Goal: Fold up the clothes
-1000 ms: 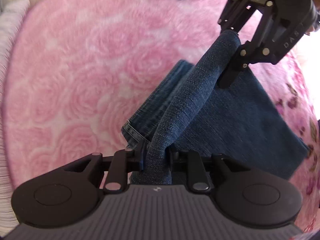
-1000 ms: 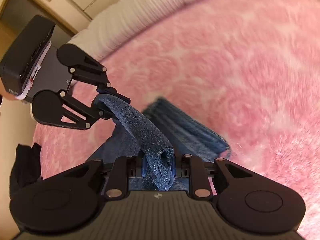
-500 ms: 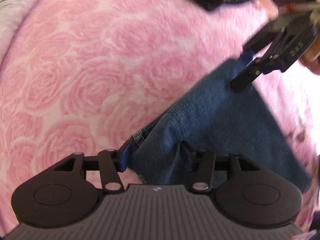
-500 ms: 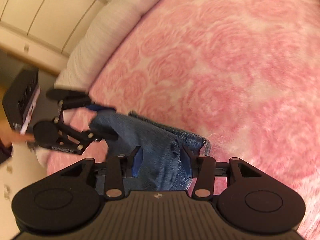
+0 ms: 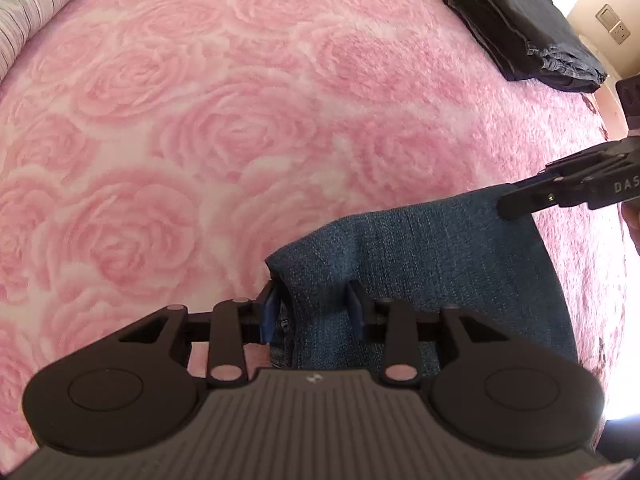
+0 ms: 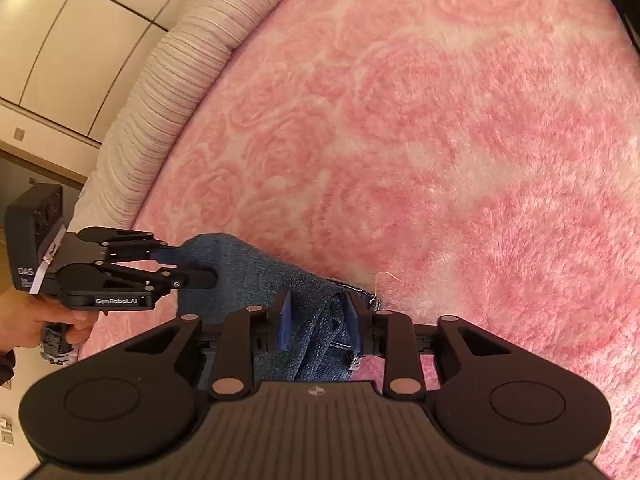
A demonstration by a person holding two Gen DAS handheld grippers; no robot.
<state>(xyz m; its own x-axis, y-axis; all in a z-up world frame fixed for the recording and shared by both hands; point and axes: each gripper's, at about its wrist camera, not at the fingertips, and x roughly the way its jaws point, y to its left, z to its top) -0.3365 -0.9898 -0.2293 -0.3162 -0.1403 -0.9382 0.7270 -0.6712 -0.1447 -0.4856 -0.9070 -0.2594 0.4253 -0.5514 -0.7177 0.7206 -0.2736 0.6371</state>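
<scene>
On the pink rose-patterned blanket (image 5: 224, 132) the folded blue jeans (image 5: 432, 264) lie flat near the edge, one folded end raised slightly between the two grippers. Left gripper (image 5: 312, 310): jaws closing, the denim fold between the blue pads; whether they yet press on the cloth cannot be told from the left wrist view. Right gripper (image 6: 318, 320): jaws likewise closing, a bunched ridge of denim between them, contact not resolvable. In the right wrist view the left tool reaches in from the side, a hand (image 6: 36, 320) on its grip. A stack of dark folded clothes (image 5: 520, 24) sits well apart at the far corner; a striped pillow (image 6: 168, 92) lies along the blanket's edge. Judgement: the step in hand is re-gripping the short folded edge at both corners. The next move calls for both grips to seat evenly, then a matched lift and carry-over, so the denim doubles without skew.
</scene>
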